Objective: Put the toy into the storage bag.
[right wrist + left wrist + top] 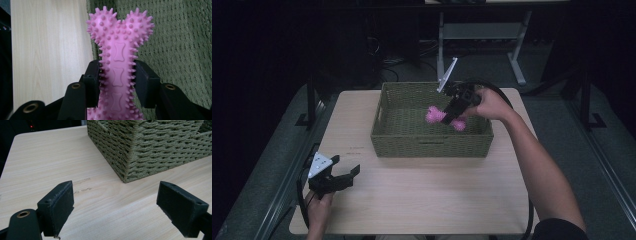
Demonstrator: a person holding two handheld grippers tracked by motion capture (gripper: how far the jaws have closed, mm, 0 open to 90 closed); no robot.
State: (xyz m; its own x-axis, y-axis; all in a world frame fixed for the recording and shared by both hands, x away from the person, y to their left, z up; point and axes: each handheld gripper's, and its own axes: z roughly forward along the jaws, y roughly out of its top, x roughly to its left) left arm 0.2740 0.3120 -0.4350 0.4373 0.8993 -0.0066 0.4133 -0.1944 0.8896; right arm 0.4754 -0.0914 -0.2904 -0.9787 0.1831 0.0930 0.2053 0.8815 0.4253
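The right gripper pinches the bone mid-shaft; it should lower into the basket before releasing. The left gripper rests spread.

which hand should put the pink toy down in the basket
Right. The right gripper is shut on the pink toy above the basket. The left gripper is open with nothing between its jaws, low over the table outside the basket.

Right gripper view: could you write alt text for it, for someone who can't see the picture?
A pink spiky bone toy is clamped upright by its shaft in the right claw, its knobbed end on top. Behind it lie the green woven basket and, to the left, a strip of pale wooden table.
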